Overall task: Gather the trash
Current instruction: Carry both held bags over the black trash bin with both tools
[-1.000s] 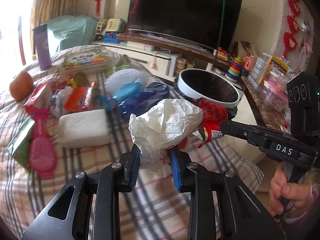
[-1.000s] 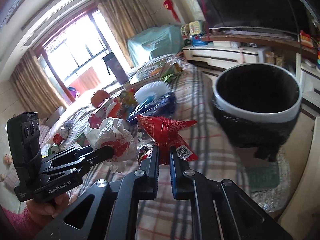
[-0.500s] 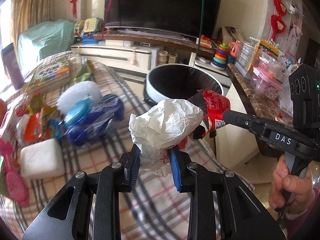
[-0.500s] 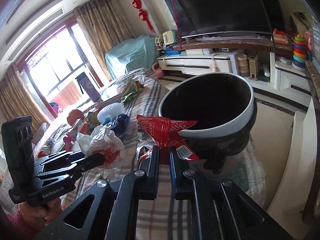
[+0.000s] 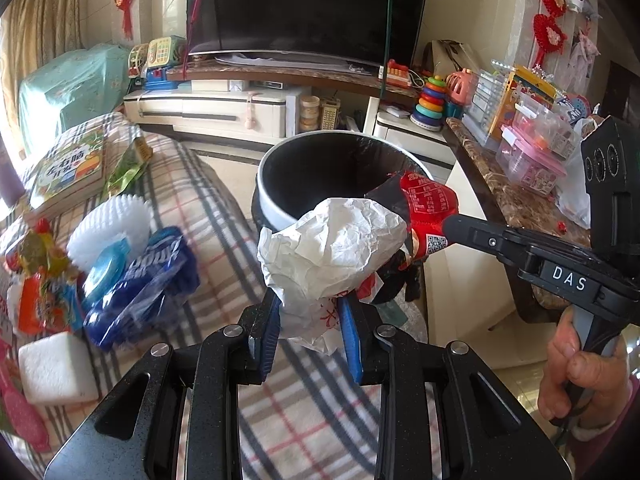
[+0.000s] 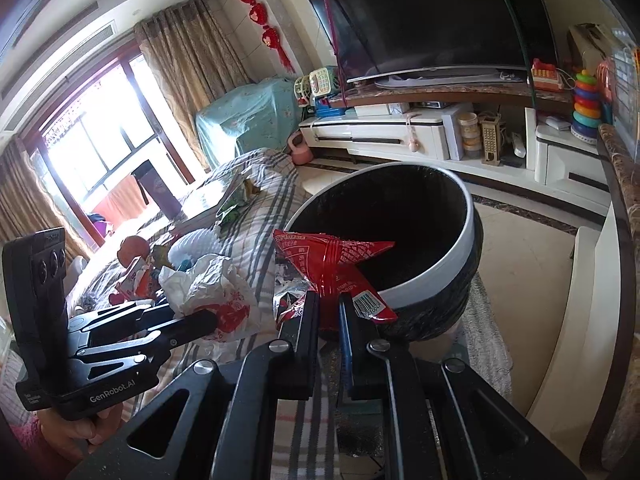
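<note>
The left gripper [image 5: 308, 320] is clenched on a crumpled white plastic bag [image 5: 332, 248] with red print, pinched between its 2 blue-padded fingers [image 5: 269, 334]; the bag bulges above the fingertips and hangs in the air over the edge of the plaid cloth [image 5: 224, 216], just in front of the trash bin [image 5: 280, 210]. The right gripper [image 6: 329, 312] is clamped on a red snack wrapper [image 6: 328, 264]; its 2 fingers stand nearly together with the wrapper's lower part squeezed between them, a barcode showing beside the right finger; the wrapper's pointed upper corner reaches over the bin's white rim [image 6: 432, 276] and the dark interior lies behind it. In the left wrist view the wrapper sits just beside the bag, touching or nearly so, at the tip of the right gripper, which enters from the right with a hand [image 5: 580, 372] around its handle. The bin is round, lined with a black bag, and stands on the floor against the cloth-covered surface. On the cloth, well apart from the bin, lie a white scrubbing brush [image 5: 108, 220], a blue packet [image 5: 140, 284], a white sponge block [image 5: 56, 368], an orange packet [image 5: 40, 304] and a children's book [image 5: 68, 168]; behind the bin stand a white TV cabinet [image 5: 212, 108] and a dark television [image 5: 304, 8].
</note>
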The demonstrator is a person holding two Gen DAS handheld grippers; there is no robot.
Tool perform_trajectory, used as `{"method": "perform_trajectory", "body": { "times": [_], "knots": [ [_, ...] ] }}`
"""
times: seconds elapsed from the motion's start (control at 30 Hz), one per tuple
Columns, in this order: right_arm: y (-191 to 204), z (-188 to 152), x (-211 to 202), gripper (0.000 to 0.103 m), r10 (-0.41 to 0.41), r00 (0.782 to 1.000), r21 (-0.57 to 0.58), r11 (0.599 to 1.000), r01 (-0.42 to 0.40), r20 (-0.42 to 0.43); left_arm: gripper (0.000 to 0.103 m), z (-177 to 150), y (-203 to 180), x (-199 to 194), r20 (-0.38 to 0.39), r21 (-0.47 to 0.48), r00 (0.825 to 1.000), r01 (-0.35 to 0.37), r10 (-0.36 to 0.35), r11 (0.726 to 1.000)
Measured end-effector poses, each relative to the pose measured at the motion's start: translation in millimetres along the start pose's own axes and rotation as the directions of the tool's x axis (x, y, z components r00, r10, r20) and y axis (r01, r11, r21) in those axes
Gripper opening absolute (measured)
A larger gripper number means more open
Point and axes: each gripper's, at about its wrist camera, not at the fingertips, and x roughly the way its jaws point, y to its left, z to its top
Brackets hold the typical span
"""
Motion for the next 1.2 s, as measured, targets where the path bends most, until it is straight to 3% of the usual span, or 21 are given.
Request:
{"method": "perform_trajectory", "body": {
  "times": [0.5,0.87,0.97,1.03,1.2],
  "knots": [
    [-21,37,19,0.009,-0.079,0.997,-0.013,0.997,0.079,-0.007,0.026,49,-4,34,-0.037,0.004,0.999,0.009,-0.009,1.0],
    [-38,52,43,0.01,-0.129,0.99,-0.018,0.992,0.128,-0.06,0.028,71,-8,72,-0.091,0.013,0.996,0.007,-0.006,1.0],
    [-41,55,47,0.015,-0.13,0.989,-0.012,0.992,0.129,-0.067,0.038,74,-9,79,-0.108,0.016,0.994,0.003,-0.001,1.0],
    [-43,58,48,0.018,-0.13,0.989,-0.005,0.991,0.13,-0.072,0.063,74,-8,80,-0.107,0.009,0.994,-0.01,0.011,1.0],
    [-48,58,44,0.041,-0.122,0.991,0.026,0.992,0.124,-0.062,0.066,66,0,71,-0.092,-0.01,0.995,-0.027,0.026,1.0]
  ]
}}
